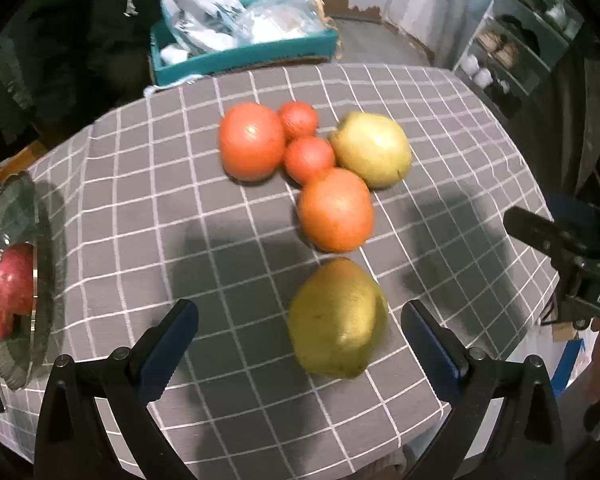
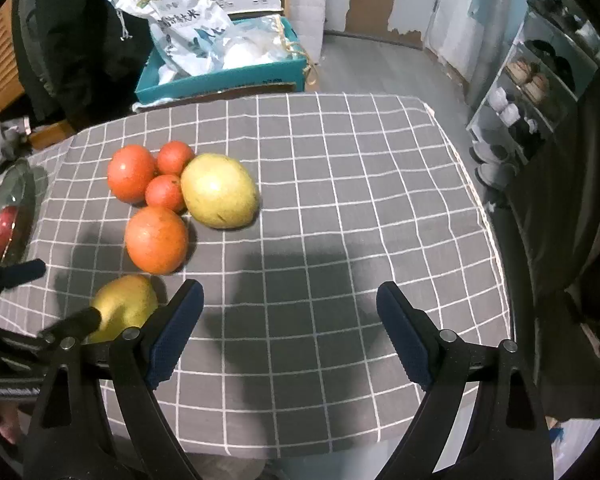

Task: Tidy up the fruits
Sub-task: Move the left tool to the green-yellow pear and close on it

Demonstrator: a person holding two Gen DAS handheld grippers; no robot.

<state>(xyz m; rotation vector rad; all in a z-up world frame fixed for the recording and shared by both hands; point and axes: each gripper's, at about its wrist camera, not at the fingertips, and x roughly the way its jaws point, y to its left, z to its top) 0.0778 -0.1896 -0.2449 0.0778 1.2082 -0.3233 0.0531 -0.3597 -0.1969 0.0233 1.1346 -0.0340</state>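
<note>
The left gripper (image 1: 300,330) hovers with jaws spread wide, the near pear (image 1: 338,318) lying on the checked cloth (image 1: 120,208) between its fingers, untouched. Beyond it sit two oranges (image 1: 335,210), two small tangerines (image 1: 309,159) and a second pear (image 1: 372,149), clustered together, while apples (image 1: 8,292) rest in the glass dish (image 1: 40,344) at left. The right gripper (image 2: 290,306) is also spread wide, over bare cloth.
</note>
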